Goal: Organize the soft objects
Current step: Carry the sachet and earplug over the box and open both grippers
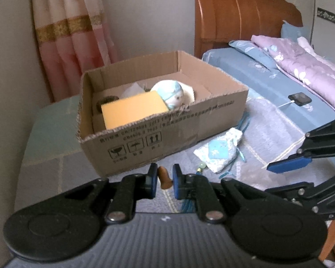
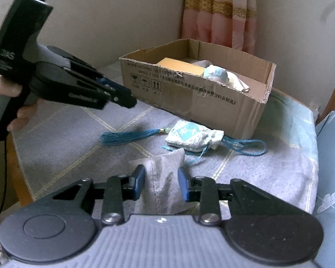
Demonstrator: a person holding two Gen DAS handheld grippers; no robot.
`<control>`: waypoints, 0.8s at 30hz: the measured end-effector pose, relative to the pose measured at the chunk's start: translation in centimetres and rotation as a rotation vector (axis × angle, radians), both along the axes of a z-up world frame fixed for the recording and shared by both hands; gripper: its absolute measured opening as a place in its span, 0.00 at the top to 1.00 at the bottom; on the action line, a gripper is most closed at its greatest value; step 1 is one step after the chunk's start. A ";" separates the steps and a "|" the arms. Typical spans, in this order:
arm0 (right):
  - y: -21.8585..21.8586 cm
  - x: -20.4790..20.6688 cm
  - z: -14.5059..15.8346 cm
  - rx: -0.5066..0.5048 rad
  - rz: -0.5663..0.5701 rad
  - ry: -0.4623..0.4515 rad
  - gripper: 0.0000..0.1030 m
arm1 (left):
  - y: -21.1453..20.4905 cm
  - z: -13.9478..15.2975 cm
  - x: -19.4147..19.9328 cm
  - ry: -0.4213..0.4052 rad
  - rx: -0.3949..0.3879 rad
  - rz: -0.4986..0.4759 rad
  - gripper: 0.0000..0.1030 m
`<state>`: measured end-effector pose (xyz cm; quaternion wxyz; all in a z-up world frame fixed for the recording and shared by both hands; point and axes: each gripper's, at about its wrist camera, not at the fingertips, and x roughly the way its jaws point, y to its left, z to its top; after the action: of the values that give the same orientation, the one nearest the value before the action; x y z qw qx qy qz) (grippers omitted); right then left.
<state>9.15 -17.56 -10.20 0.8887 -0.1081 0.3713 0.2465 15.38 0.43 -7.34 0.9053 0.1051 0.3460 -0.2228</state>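
Note:
My left gripper (image 1: 165,183) is shut on a small brown object (image 1: 164,178), just in front of the open cardboard box (image 1: 167,134). The box holds a yellow sponge block (image 1: 131,109) and a plush doll with a blue cap (image 1: 174,96). A white-and-blue sachet (image 2: 194,136) with a teal tassel (image 2: 127,136) lies on the grey cloth beside the box. My right gripper (image 2: 160,184) is shut on a grey fabric piece (image 2: 165,178) that stands up between its pads. In the right wrist view the left gripper (image 2: 125,98) hovers above the tassel, and the brown object is hidden.
The box stands on a small table covered by a grey checked cloth (image 2: 267,178). A bed with blue and purple bedding (image 1: 301,71), a wooden headboard (image 1: 245,13) and a black device (image 1: 300,99) lie to the right. A pink curtain (image 1: 73,33) hangs behind. A hand (image 2: 4,89) grips the left tool.

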 end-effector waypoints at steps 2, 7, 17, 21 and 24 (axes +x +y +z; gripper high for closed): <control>0.1 -0.1 0.1 0.004 0.012 0.000 0.62 | 0.2 0.4 -0.2 -0.003 -0.008 0.001 0.88; 0.1 0.5 -1.0 0.001 0.005 0.014 0.41 | 0.4 1.1 -0.5 -0.006 -0.017 -0.005 0.88; 0.1 0.6 -0.1 -0.042 -0.011 -0.026 0.70 | 0.4 2.4 -0.8 -0.011 -0.012 -0.020 0.88; -0.9 1.0 3.2 -0.024 -0.027 -0.111 0.70 | 0.5 3.3 -0.8 -0.036 -0.018 -0.026 0.88; -1.3 2.1 5.7 -0.014 -0.039 -0.182 0.70 | 0.5 3.9 -0.5 -0.051 -0.026 -0.021 0.88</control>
<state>11.21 -18.88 -4.52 0.9225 -0.1289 0.2930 0.2156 14.89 0.95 -3.46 0.9128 0.1026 0.3187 -0.2339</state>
